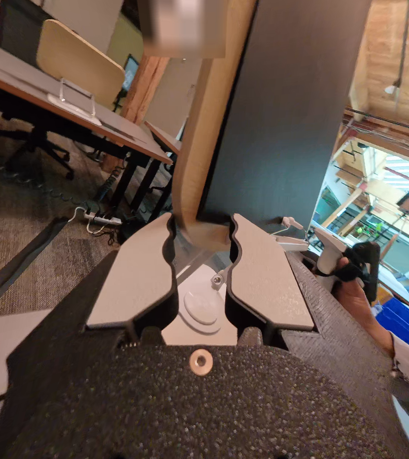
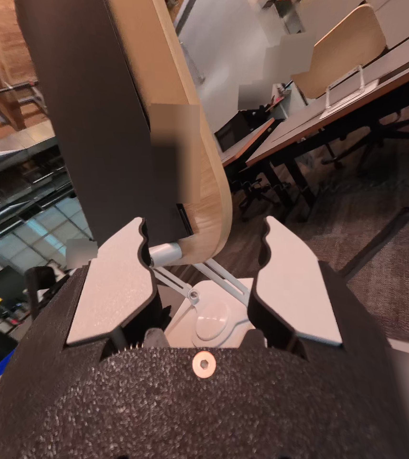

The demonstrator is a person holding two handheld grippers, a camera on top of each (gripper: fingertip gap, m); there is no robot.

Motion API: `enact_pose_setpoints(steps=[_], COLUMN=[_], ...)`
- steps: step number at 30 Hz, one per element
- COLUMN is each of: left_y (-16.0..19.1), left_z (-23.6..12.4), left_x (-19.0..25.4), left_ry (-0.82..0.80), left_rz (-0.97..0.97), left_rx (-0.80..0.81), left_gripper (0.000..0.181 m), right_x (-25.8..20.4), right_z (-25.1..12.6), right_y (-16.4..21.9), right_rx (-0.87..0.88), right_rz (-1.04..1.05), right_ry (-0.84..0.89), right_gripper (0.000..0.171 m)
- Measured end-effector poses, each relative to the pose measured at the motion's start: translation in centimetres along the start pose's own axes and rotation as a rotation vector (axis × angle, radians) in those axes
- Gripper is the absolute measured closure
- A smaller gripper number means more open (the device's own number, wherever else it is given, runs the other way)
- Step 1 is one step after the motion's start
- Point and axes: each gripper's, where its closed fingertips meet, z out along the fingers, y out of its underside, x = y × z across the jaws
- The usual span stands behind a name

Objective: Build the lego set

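At the near edge of a white surface (image 1: 198, 330), both views are tilting up toward an office room:
Left tongs (image 1: 201, 223): pointing up and forward, jaws standing apart with nothing between them.
Right tongs (image 2: 204, 222): also gaping wide and gripping nothing; in the left wrist view the person's gloved hand (image 1: 355, 267) is holding its white handle off to the right.
Lego set: not showing in either view, so its place cannot be told.
Dark panel (image 1: 285, 111): rising upright just beyond both pairs of tongs, with a curved wooden board (image 2: 211, 173) sitting against its side.
White stand (image 2: 211, 320): lying between the fingers in each view, carrying a round raised disc and thin white struts joined at a small bolt (image 2: 193, 294).
Long desks (image 1: 74, 111): standing well apart in the background, each bearing a rounded wooden divider (image 1: 79, 64) in a clear holder.
Floor: grey-brown carpet (image 1: 24, 223), with a white power strip (image 1: 102, 218) and cables lying under the desk.
Sharpness: both pictures are smearing at the edges.
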Motion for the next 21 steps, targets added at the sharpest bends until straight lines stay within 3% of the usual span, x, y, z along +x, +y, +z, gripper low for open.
enact_pose_setpoints(steps=[1, 4, 6, 12, 21], left_y=[-0.1, -0.2, -0.2, 0.1, 1.0], left_z=[0.3, 0.5, 0.3, -0.2, -2.8], left_x=[0.0, 0.1, 0.2, 0.5, 4.1], left_ry=[0.012, 0.067, 0.087, 0.11, 0.137], left_rz=[0.012, 0.025, 0.014, -0.012, 0.046], left_rx=[-0.004, -0.018, -0.026, -0.068, -0.189], left_gripper=[0.138, 0.14, 0.141, 0.143, 0.142], right_x=[-0.2, -0.8, -0.8, -1.4, -4.0], right_z=[0.4, 0.8, 0.6, -0.5, -5.6], right_y=[0.0, -0.1, -0.1, 0.3, 0.5], right_rx=[-0.009, -0.007, 0.004, -0.023, -0.029], right_rz=[0.012, 0.037, 0.051, 0.057, 0.048], right_ry=[-0.034, -0.104, -0.117, -0.087, -0.014], right_gripper=[0.088, 0.124, 0.128, 0.13, 0.129])
